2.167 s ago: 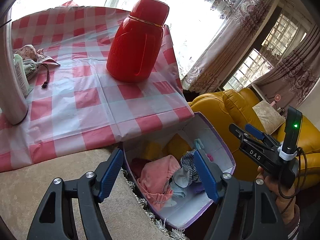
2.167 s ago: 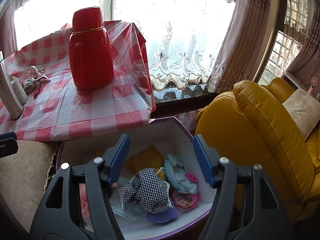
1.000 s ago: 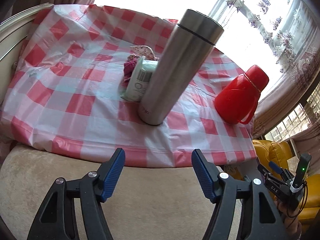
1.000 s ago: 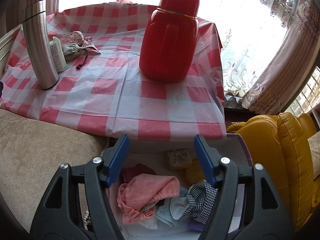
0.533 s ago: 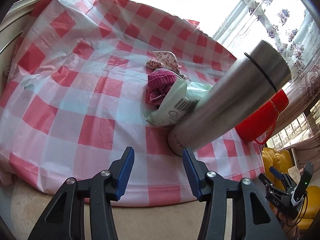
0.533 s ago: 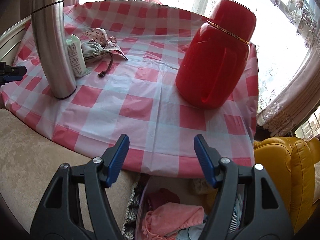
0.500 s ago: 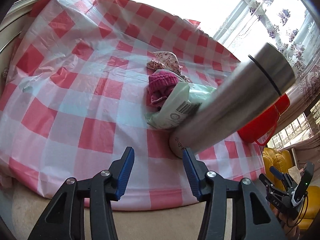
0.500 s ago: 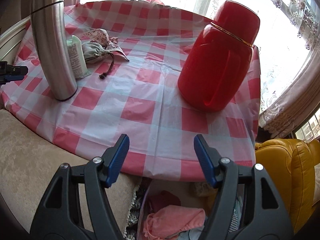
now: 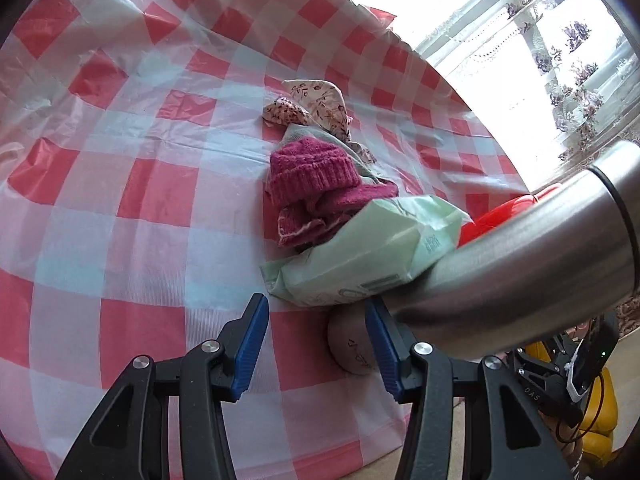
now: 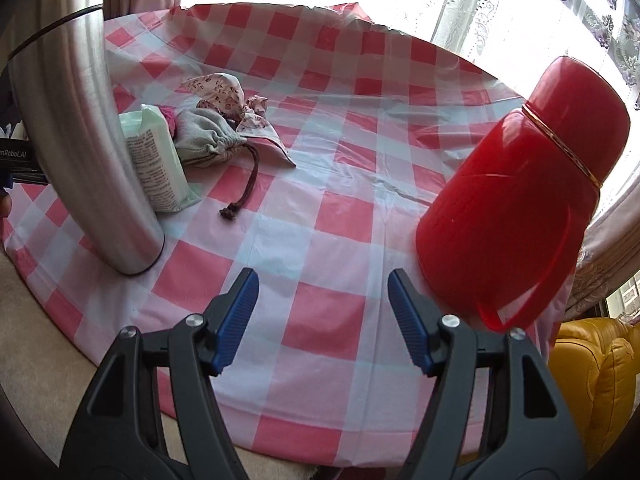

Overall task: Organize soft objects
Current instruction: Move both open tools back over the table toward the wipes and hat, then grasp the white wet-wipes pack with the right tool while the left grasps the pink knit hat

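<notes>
Left and right wrist views of a table under a red-and-white checked tablecloth (image 10: 336, 216). Its near edge hangs over a beige cushioned surface (image 10: 36, 320); its far edge runs below a bright window with lace curtains (image 10: 480, 12). A yellow leather armchair (image 10: 592, 384) stands off the table's right corner.

Open room: a broad bare stretch of cloth lies between the steel flask (image 10: 80, 120) at left and the red thermos jug (image 10: 520, 200) at right, and a second bare stretch fills the left half of the left wrist view. The jug stands close to the right edge, its handle toward the camera.

Soft objects, clustered near the flask: a magenta knitted item (image 9: 316, 184), a grey drawstring pouch (image 10: 204, 140) with a dark cord trailing toward the table's middle, and a floral cloth (image 9: 316, 104) behind both. A pale green wipes pack (image 9: 360, 256) leans against the flask and touches the knitted item. In the right wrist view the knitted item shows only as a pink sliver between pack and pouch.

Left gripper (image 9: 316, 344): blue-padded fingers spread apart, nothing between them, hovering above the cloth just short of the wipes pack; the right-hand finger sits close beside the flask's base, and contact cannot be told.

Right gripper (image 10: 322, 320): fingers spread wide, holding nothing, above the bare cloth near the table's near edge, the jug just to its right
</notes>
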{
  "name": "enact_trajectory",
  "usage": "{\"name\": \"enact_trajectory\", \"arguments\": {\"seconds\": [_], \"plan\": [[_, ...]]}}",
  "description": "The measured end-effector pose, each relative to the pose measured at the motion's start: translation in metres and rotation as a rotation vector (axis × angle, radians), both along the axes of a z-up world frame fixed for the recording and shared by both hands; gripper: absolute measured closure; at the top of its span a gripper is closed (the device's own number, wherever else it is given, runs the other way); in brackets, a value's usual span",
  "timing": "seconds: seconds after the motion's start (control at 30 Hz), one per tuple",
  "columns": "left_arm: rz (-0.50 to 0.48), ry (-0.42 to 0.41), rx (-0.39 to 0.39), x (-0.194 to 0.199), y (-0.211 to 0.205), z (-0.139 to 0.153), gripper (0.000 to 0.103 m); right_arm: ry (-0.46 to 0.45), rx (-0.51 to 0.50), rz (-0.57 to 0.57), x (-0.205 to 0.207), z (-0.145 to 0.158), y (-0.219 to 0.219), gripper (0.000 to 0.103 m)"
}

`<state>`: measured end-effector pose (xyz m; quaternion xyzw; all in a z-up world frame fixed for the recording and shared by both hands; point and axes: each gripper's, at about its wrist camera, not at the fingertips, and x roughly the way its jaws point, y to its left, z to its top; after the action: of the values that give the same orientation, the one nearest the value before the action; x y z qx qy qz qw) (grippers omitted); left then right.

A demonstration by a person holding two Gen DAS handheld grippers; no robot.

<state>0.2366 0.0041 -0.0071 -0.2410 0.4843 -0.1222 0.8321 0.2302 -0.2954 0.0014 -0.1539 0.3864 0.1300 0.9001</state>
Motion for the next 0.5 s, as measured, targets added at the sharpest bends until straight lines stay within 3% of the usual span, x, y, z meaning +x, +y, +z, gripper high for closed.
{"name": "enact_trajectory", "arguments": {"seconds": [0.13,0.5], "plan": [[-0.023,-0.006,-0.02,0.018,-0.001,-0.002,0.052,0.001,0.025,0.007,0.024,-0.001,0.007,0.033],[0.041,0.025,0.02,0.061,0.004,-0.012,0.051,0.028,0.151,0.032,0.086,-0.009,0.044,0.029]]}}
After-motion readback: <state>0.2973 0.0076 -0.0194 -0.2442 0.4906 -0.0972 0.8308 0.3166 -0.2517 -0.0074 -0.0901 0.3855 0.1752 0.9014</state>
